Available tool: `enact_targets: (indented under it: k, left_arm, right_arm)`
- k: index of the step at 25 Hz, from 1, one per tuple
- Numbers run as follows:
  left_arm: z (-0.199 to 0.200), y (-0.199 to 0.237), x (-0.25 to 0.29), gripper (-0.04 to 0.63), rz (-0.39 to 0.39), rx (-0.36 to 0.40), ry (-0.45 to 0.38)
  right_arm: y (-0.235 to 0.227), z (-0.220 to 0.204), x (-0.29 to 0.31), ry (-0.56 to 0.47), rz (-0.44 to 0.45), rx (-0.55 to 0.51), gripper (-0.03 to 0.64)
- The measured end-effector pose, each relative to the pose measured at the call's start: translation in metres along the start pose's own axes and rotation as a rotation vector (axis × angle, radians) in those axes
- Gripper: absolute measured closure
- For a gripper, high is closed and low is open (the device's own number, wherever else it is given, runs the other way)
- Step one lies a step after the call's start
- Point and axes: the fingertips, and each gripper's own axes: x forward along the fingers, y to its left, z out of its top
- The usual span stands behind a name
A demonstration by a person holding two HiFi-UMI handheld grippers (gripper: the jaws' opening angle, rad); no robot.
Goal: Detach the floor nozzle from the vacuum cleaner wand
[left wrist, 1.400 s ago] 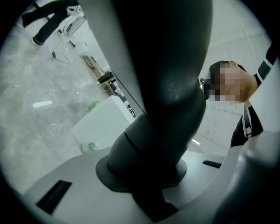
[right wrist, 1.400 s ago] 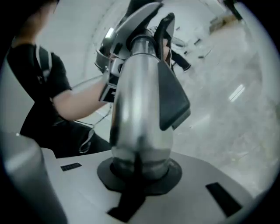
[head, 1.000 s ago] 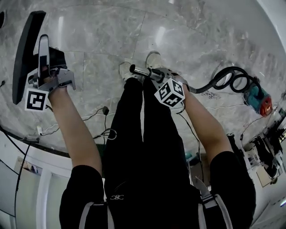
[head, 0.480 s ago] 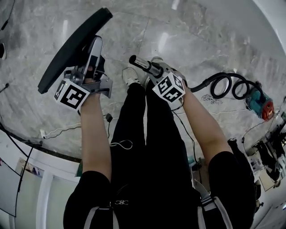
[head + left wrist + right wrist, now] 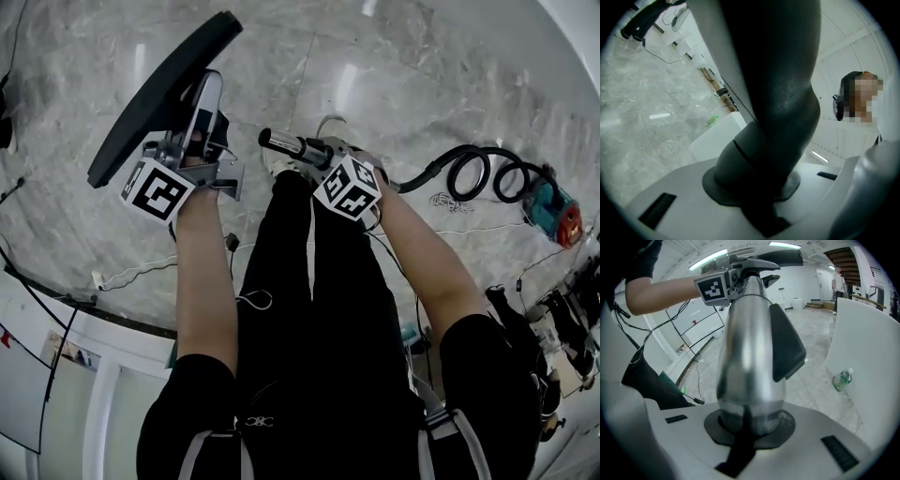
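The left tool (image 5: 199, 127) is clamped on the dark neck of the floor nozzle (image 5: 159, 94). The nozzle's flat black head slants across 11 o'clock in the head view, held above the marble floor (image 5: 394, 66). The right tool (image 5: 317, 155) grips the silver wand (image 5: 284, 143), whose free end points toward 9 o'clock, apart from the nozzle. A black hose (image 5: 469, 169) curls away at 3 o'clock to the vacuum body (image 5: 553, 214).
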Motion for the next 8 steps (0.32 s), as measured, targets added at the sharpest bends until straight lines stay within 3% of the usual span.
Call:
enact_targets:
  k: [8]
  left_arm:
    - [-0.011,0.000,-0.016,0.511,0.019,-0.008,0.015]
  right_arm:
    - [0.011,0.001,-0.005,-0.009,0.000,-0.009,0.565]
